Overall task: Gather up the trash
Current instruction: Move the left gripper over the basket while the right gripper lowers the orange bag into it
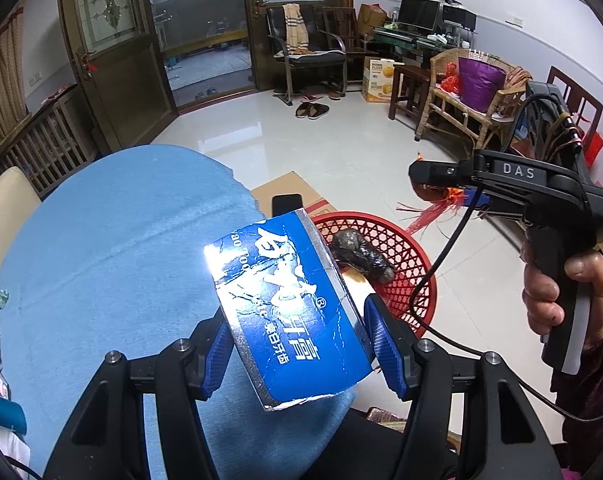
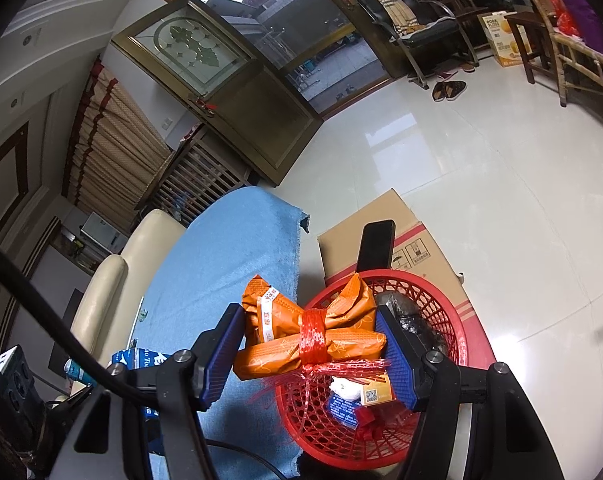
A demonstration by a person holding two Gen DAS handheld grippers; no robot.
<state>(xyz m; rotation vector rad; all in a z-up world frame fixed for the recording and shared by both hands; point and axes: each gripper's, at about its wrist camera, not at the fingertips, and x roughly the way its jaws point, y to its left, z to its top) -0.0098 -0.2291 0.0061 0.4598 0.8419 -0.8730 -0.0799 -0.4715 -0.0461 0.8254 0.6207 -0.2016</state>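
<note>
Red basket (image 2: 453,364) holds wrappers; left hand-held gripper (image 1: 297,344) clamps toothpaste box (image 1: 289,304), right (image 2: 307,356) clamps orange packet (image 2: 313,332).

A: colours pls, quick.
B: toothpaste box (image 1: 289,312) = blue w/ white lettering, silver foil edges, crease lines showing white. Gripper pads (image 1: 381,344) blue, ribbed texture; frames black.
A: basket?
B: basket (image 2: 441,304) red, open lattice weave. Inside: dark grey-black bag (image 1: 357,254), small blue pack (image 2: 343,408), orange-white carton (image 2: 375,394), red scraps.
A: right side?
B: paper bundle (image 2: 301,336) orange w/ faint pale leaf print, red mesh string round the middle, one white label w/ orange text.
A: surroundings?
B: tablecloth (image 1: 101,260) light blue, plain. Cardboard box (image 2: 413,248) brown, red stripes + red print. Floor (image 1: 321,152) glossy off-white tile. Phone (image 2: 377,246) black.
</note>
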